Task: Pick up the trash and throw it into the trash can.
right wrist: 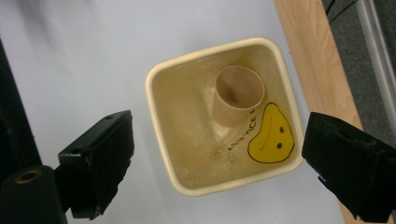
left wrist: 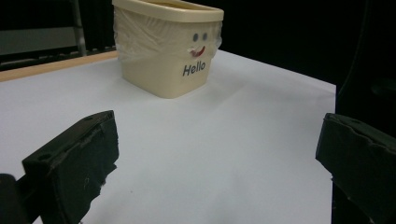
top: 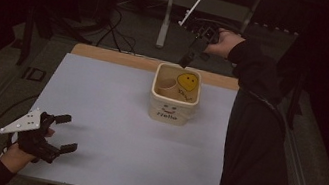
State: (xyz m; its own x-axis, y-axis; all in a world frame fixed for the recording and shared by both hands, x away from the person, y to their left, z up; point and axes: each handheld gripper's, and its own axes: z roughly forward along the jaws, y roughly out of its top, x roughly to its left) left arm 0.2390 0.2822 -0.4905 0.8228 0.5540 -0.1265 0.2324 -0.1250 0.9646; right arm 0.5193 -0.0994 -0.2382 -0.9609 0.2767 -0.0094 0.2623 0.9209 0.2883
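Overhead, a cream tub (top: pixel 175 97) marked "Hello" stands toward the far side of the white table (top: pixel 110 129); the right gripper (top: pixel 190 56) hangs above its far rim, the left gripper (top: pixel 62 132) rests at the near left corner, jaws wide and empty. Next, the left gripper view shows the tub (left wrist: pixel 168 46) well ahead. Lastly, the right gripper view looks down between wide, empty jaws at a paper cup (right wrist: pixel 237 94) and yellow smiley (right wrist: pixel 272 135) inside.

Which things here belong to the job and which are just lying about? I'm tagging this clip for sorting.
Likely in play:
cream bin
paper cup inside it
yellow smiley item inside it
right claw, open above the bin
left claw, open, low over the white table

Just around:
metal frame and cables on the floor behind
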